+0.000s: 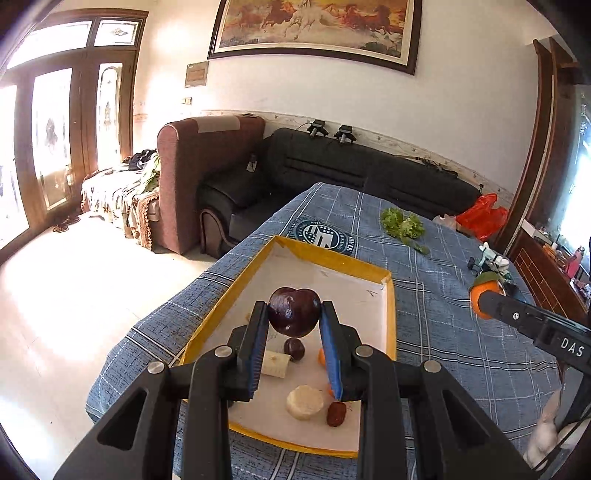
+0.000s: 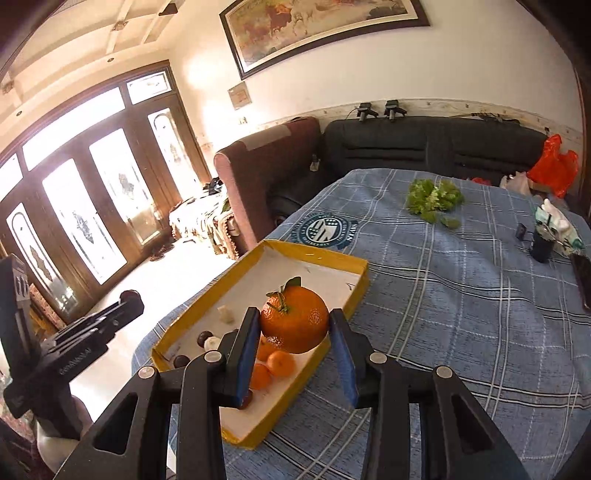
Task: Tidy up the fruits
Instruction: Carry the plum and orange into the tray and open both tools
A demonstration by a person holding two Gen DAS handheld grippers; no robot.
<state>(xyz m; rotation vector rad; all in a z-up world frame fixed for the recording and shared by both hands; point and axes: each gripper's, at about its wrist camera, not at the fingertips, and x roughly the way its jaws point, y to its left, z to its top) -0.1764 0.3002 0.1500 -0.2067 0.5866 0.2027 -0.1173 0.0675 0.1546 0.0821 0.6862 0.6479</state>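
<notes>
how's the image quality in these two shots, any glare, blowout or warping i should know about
Left wrist view: the glass doors are blown out and glare washes the floor; the plum in the left gripper stays sharp. Right wrist view: the doors are overexposed too, fisheye bends the painting, and the orange in the right gripper is crisp.

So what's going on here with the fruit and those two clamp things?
A person is sorting fruit with a hand-held gripper in each hand. The left gripper is shut on a dark plum, held above a yellow-rimmed tray on a table with a blue checked tablecloth. The right gripper is shut on a large orange with a stem and leaf. Small oranges, another small plum and pale slices lie in the tray.
</notes>
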